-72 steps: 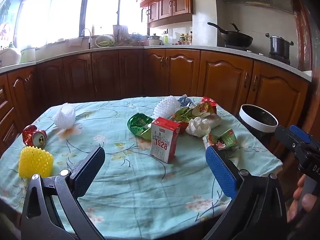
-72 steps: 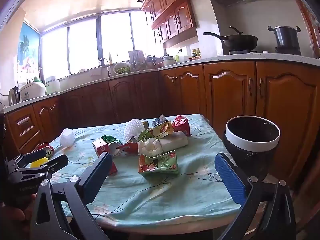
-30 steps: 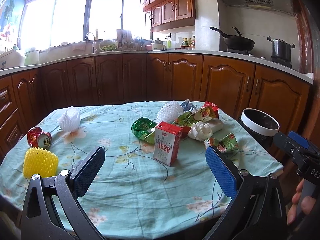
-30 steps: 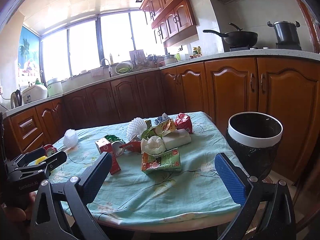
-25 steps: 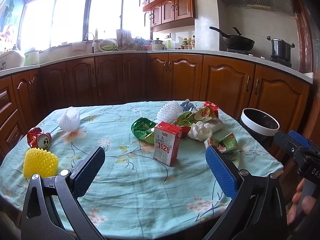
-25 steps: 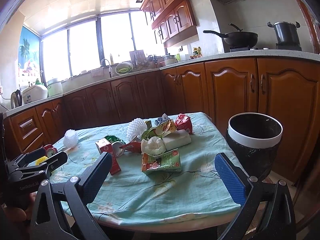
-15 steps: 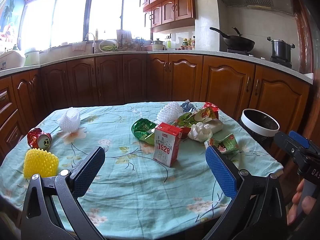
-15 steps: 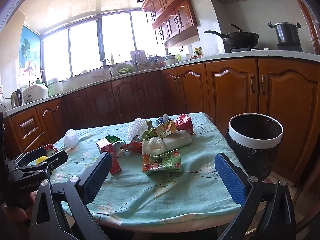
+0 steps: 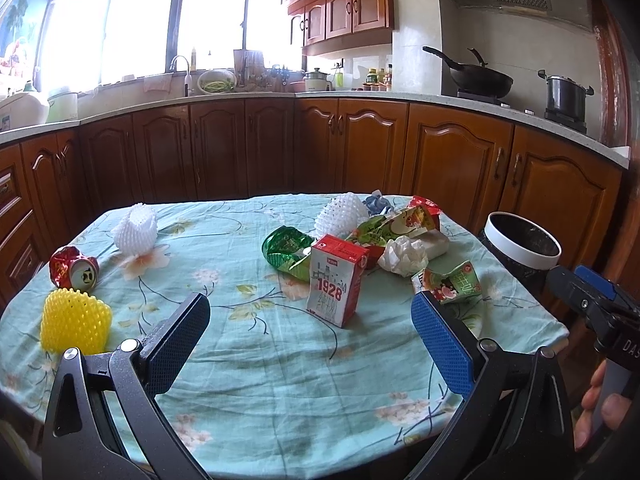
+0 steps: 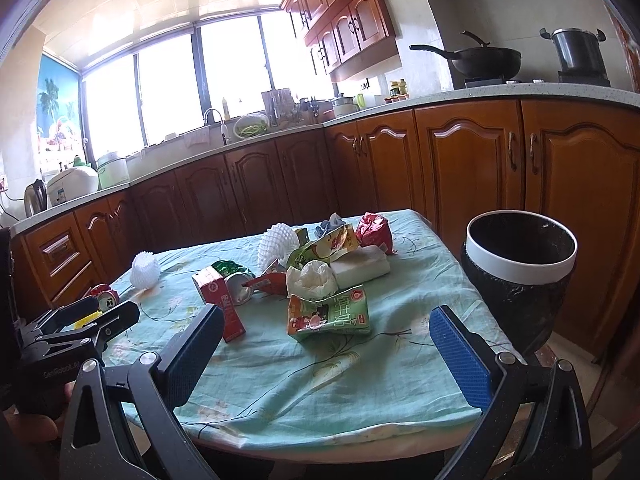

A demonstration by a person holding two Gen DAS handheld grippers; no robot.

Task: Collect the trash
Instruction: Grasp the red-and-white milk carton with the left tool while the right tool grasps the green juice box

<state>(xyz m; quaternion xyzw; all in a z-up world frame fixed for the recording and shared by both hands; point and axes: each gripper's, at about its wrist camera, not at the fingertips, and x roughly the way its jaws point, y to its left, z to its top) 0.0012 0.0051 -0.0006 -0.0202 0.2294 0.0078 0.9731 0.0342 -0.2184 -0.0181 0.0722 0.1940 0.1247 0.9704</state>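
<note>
both grippers hang just off the near edge of the table (image 9: 280,380), spread wide with nothing between their pads: the left gripper (image 9: 310,332) faces the middle of the flowered cloth, the right gripper (image 10: 326,344) sits further toward the bin side. each one shows at the edge of the other's view, with a bit of the person's hand (image 9: 600,408) on the handle

the trash is scattered over the cloth. a red and white milk carton (image 9: 338,280) stands upright near the centre, marked 1928. just behind it lies a crumpled green foil bag (image 9: 286,250), and to its right a heap: a white foam fruit net (image 9: 340,216), a green snack wrapper (image 9: 394,226), a red packet (image 10: 374,232), a ball of white tissue (image 9: 402,256) and a white block (image 10: 364,266) under them, all touching or overlapping. a squashed green drink carton (image 10: 330,316) lies nearest the right gripper, apart from the heap

over on the left side, well away from the pile, are a second white foam net (image 9: 136,228), a crushed red can (image 9: 74,272) on its side, and a yellow foam net (image 9: 76,320) just in front of the can

the black bin (image 10: 520,276) with its white rim stands off the table's right side, close by it, mouth open
</note>
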